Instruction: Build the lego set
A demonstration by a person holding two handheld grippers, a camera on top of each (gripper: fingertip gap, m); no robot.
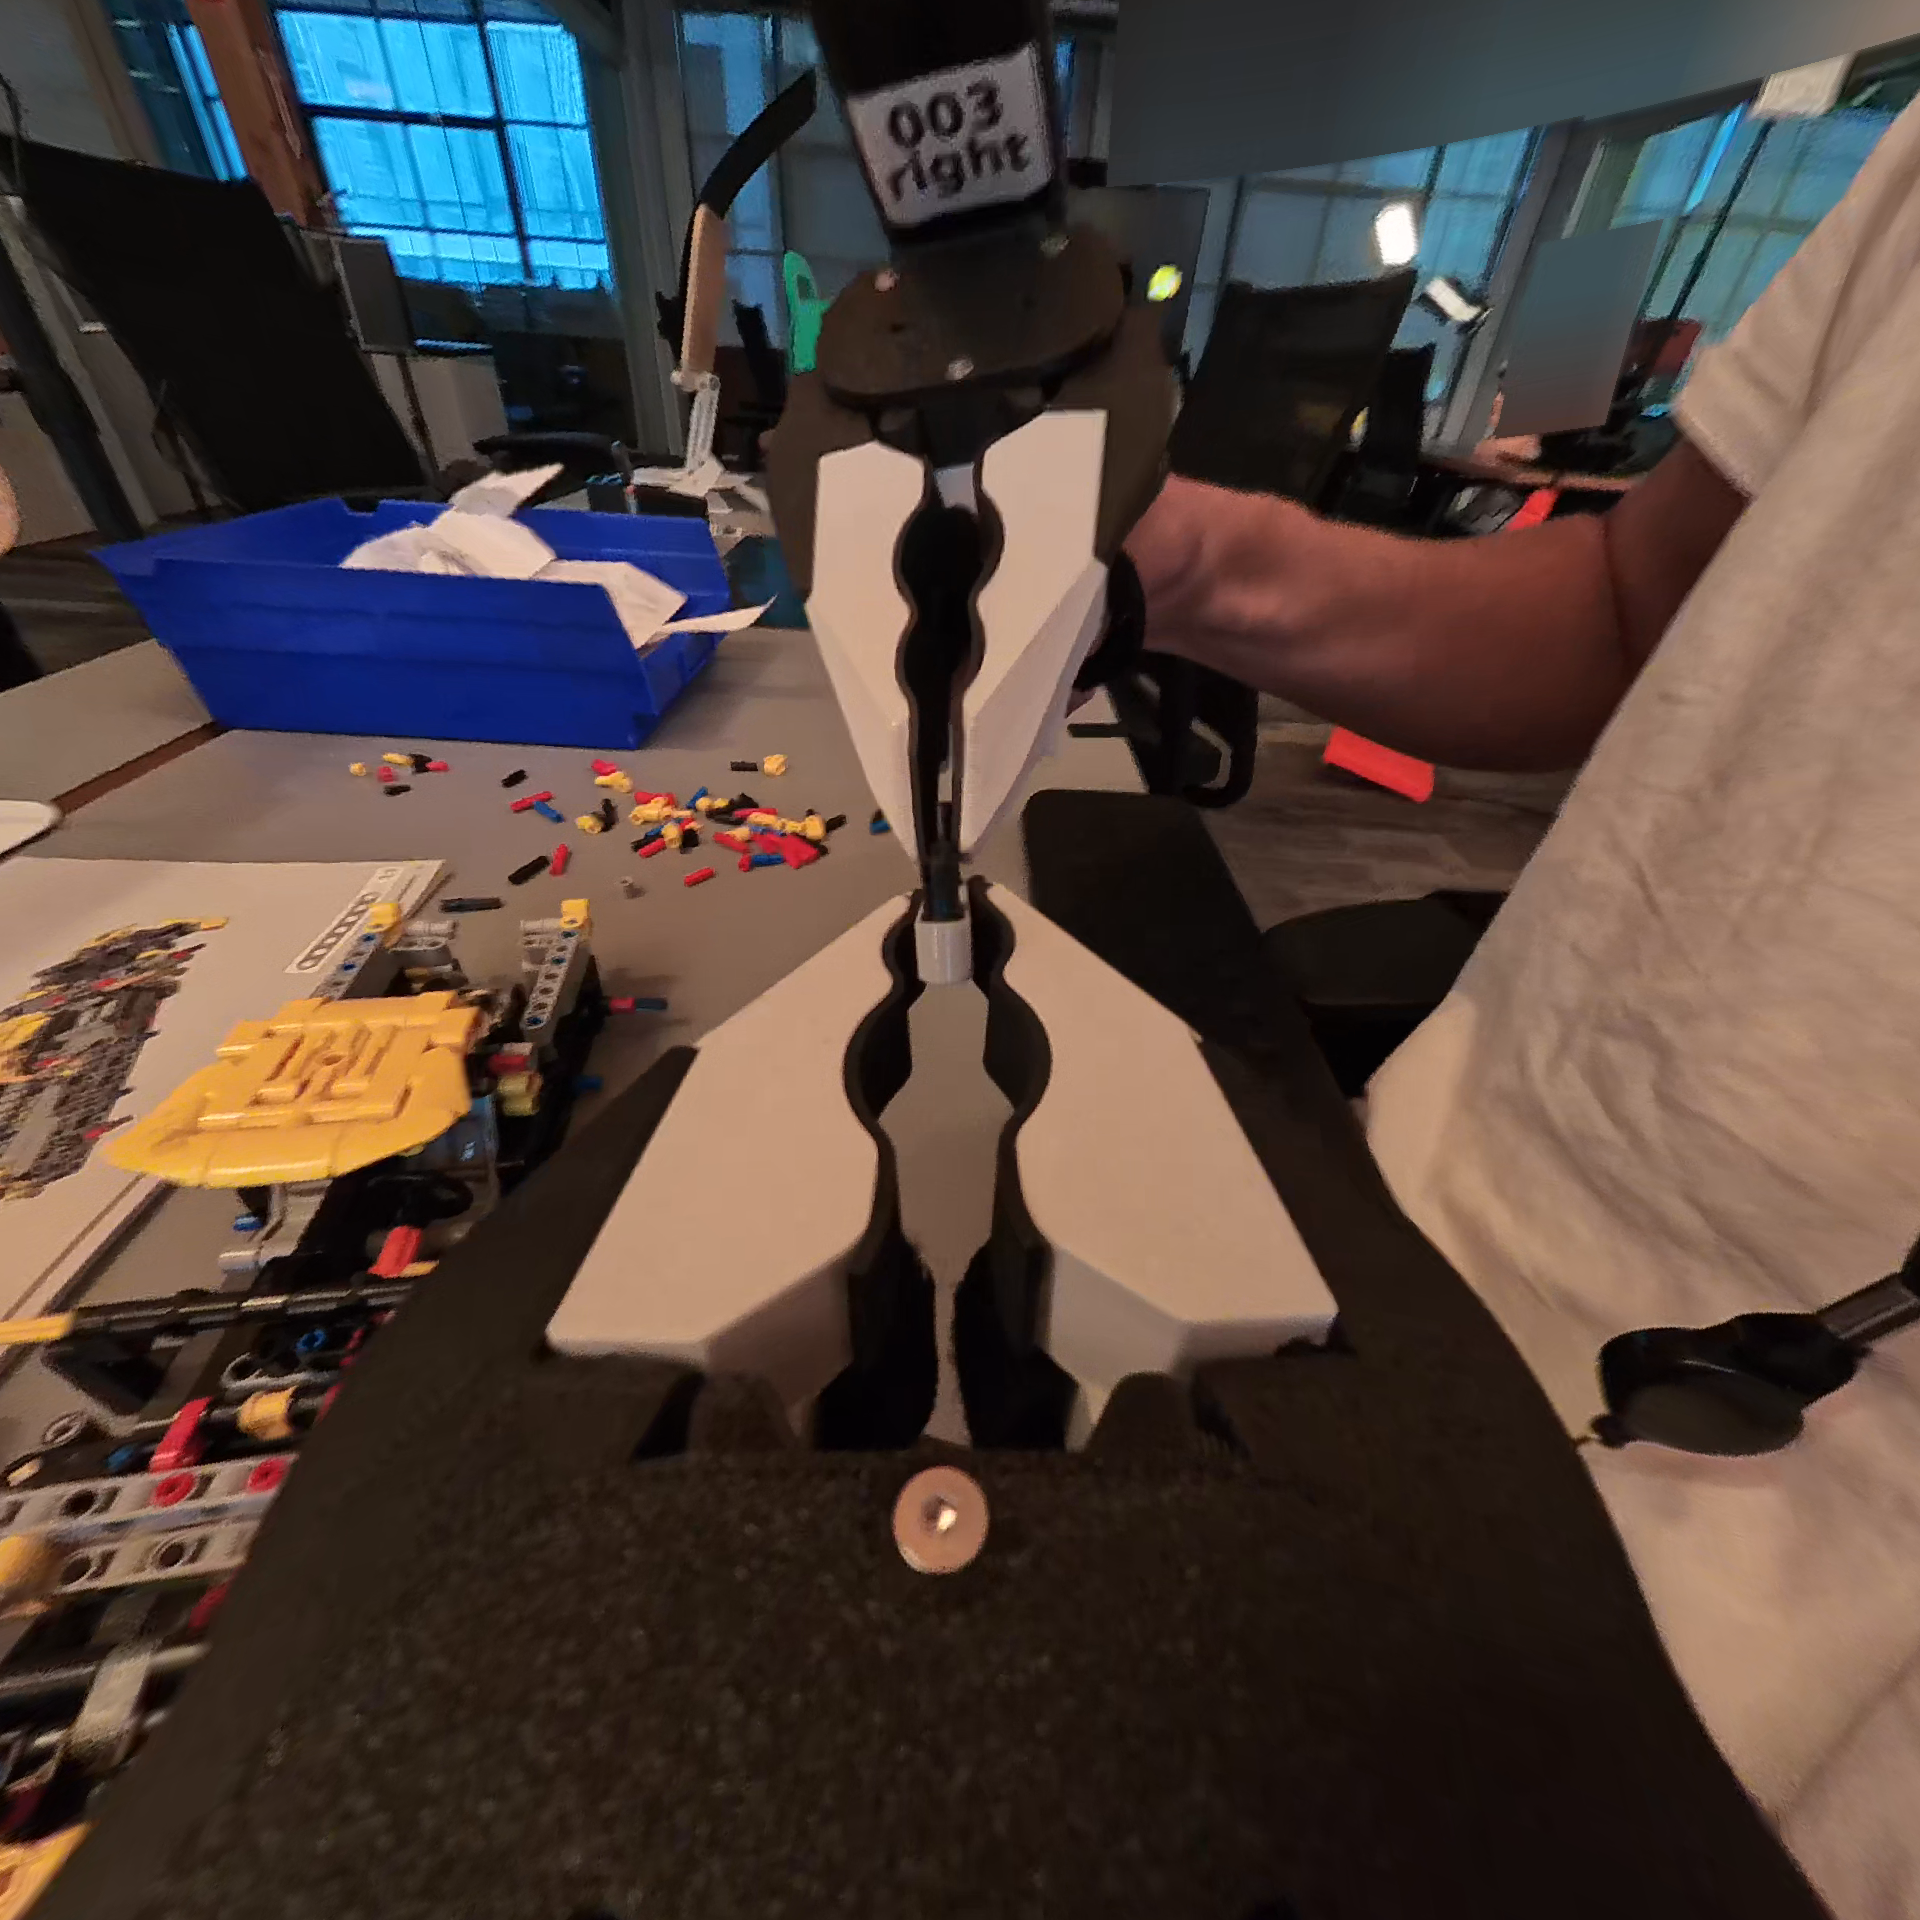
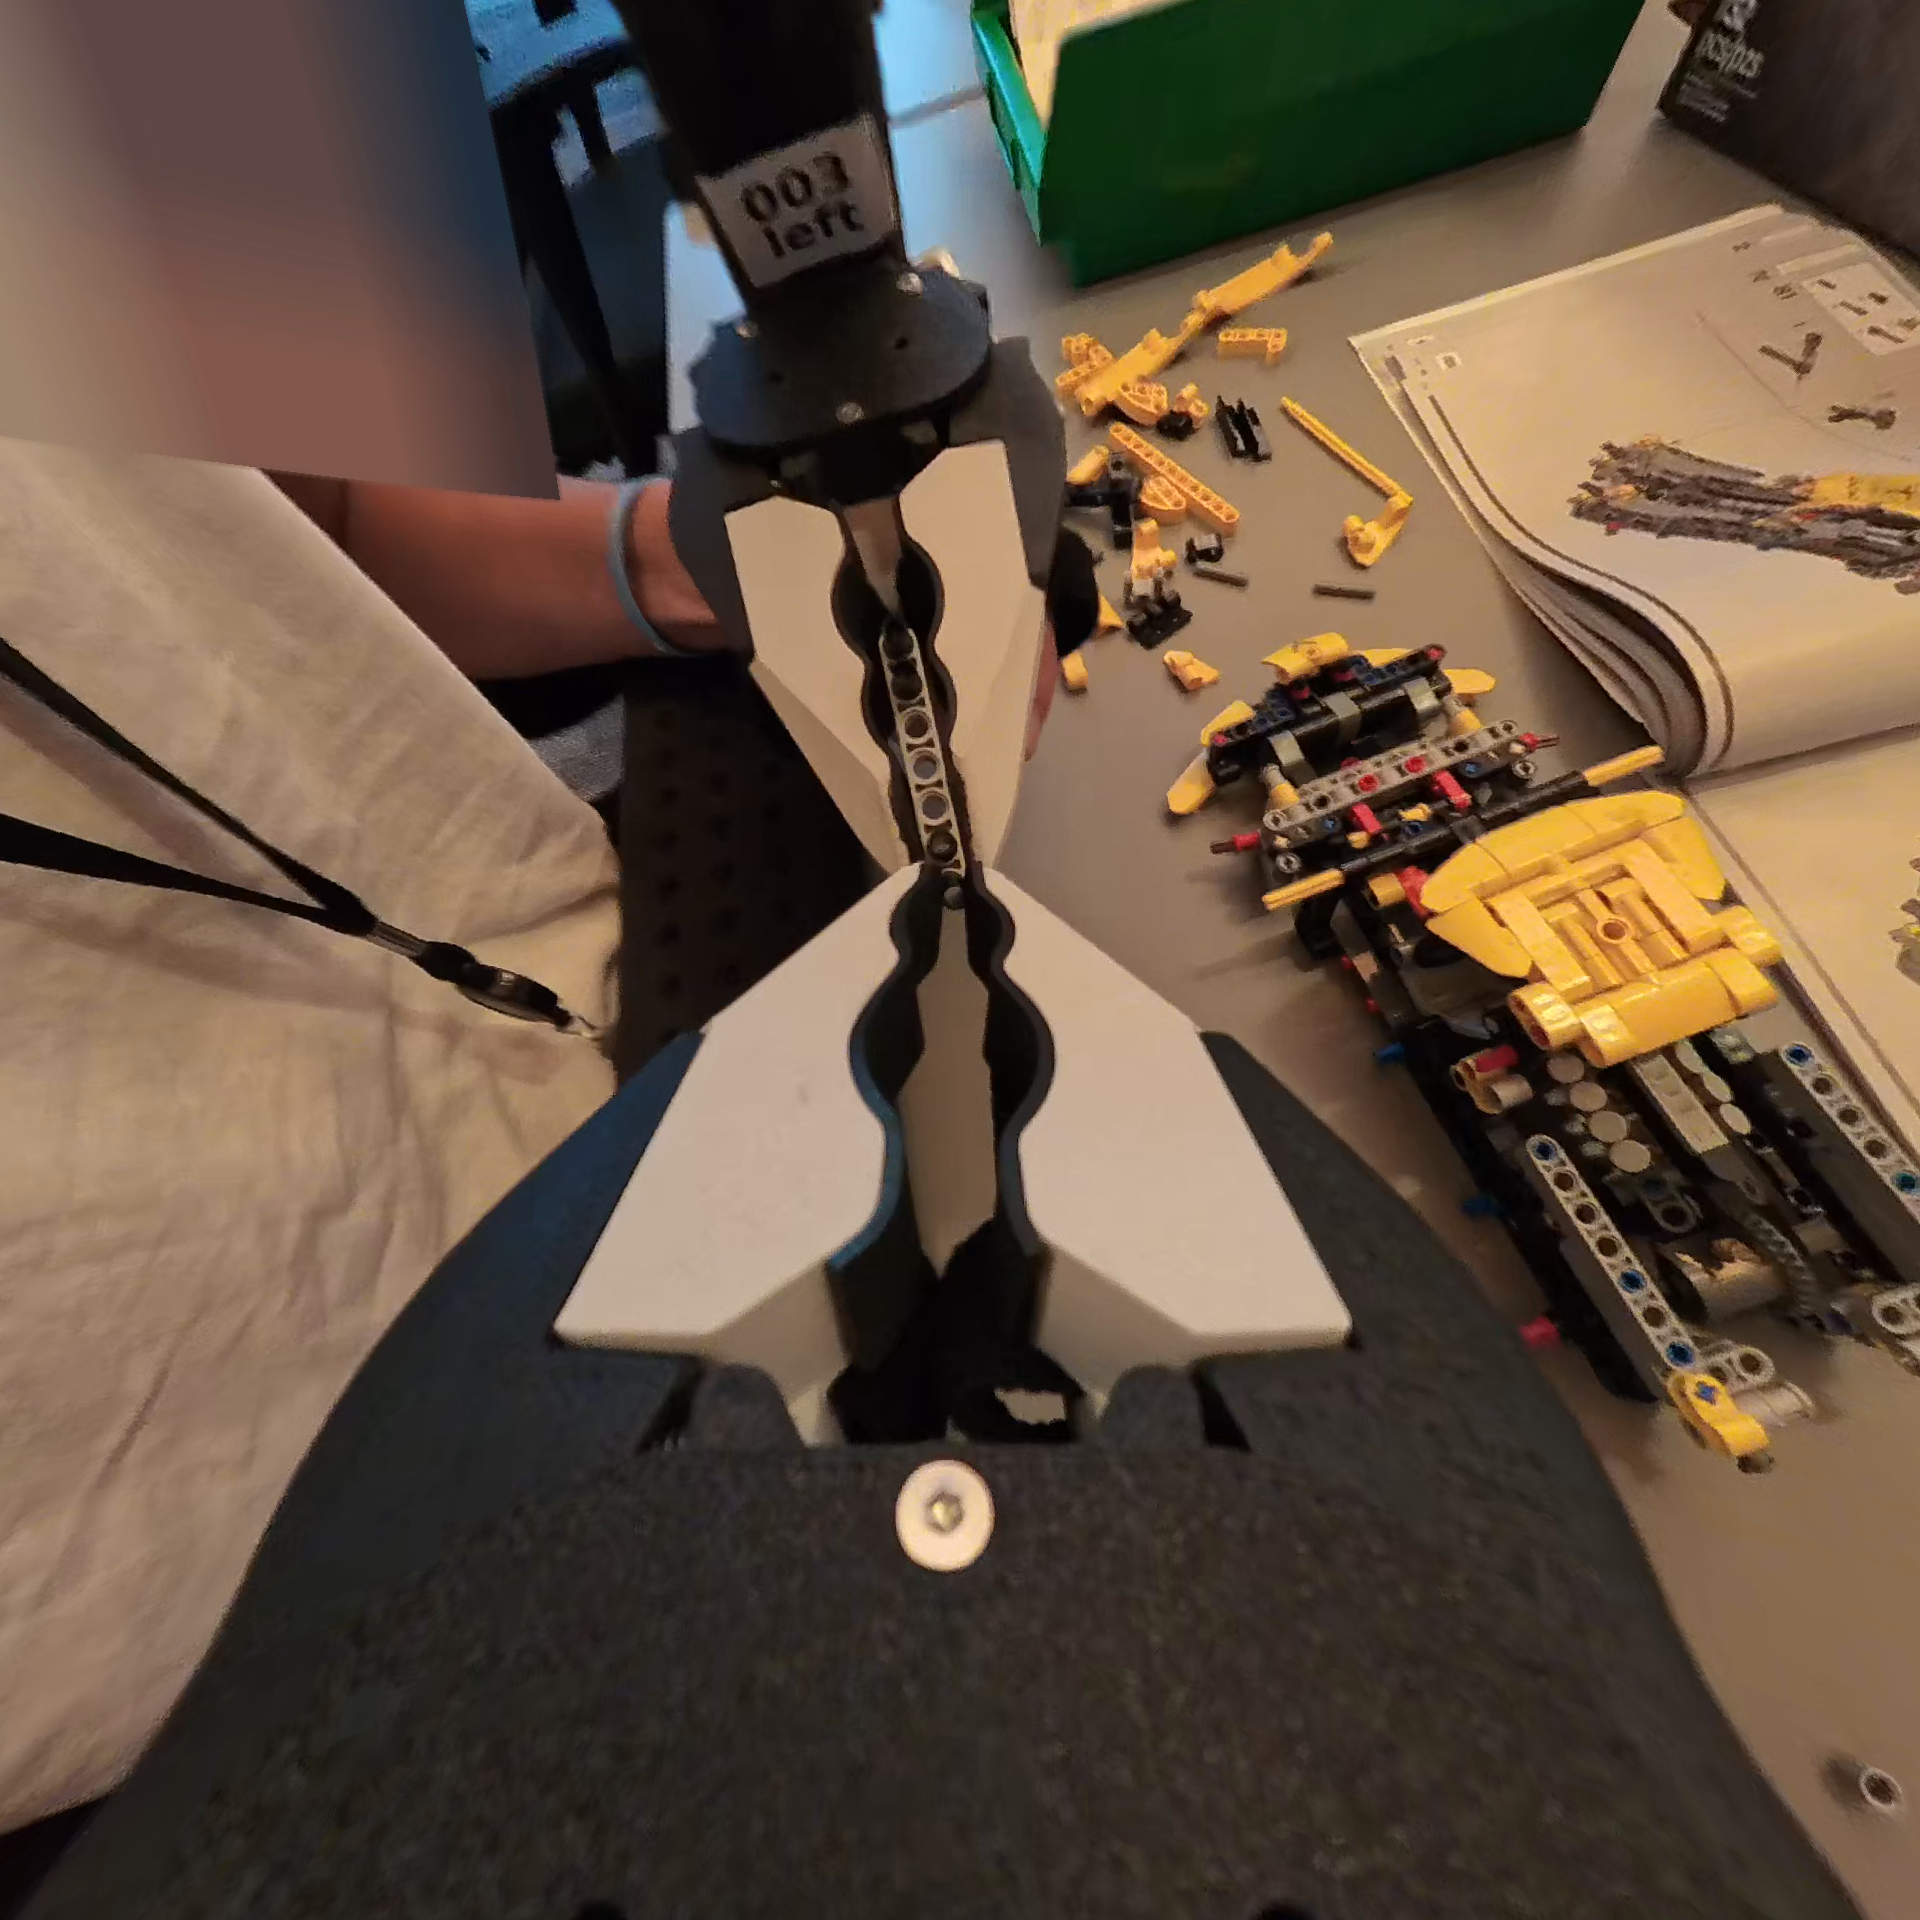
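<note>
Currently both grippers meet tip to tip above the table edge, in front of the person. Left gripper (image 1: 943, 940) is clenched on a light grey perforated beam (image 2: 923, 764); the right wrist view shows the beam running lengthwise between its fingers, end hole poking out at the tips. From the left wrist view only the beam's end face shows. Right gripper (image 2: 951, 899) is clenched on a small black pin (image 1: 940, 868), pin tip at or just inside the beam's end hole; can't tell how deep it sits.

Judgement: step in hand is pressing the pin into the beam, a sub-assembly for the half-built yellow and black vehicle (image 2: 1558, 997), which lies on the table (image 1: 727, 956) beside the open instruction booklet (image 2: 1714, 520). Loose pins (image 1: 717, 821) are scattered farther back, near a blue bin (image 1: 416, 623); yellow parts (image 2: 1174, 416) sit by a green bin (image 2: 1299, 135).

Risks:
- Pin axis off from hole axis: it jams or skids off the beam face.
- Pin held only at the very fingertips: a side load could flick it out, and it would drop off the table edge or into the person's lap.
- Beam gripped along its length: a hard push could slide it back between the fingers rather than seat the pin.
- Both tools hand-held, so wobble worsens all of this.
</note>
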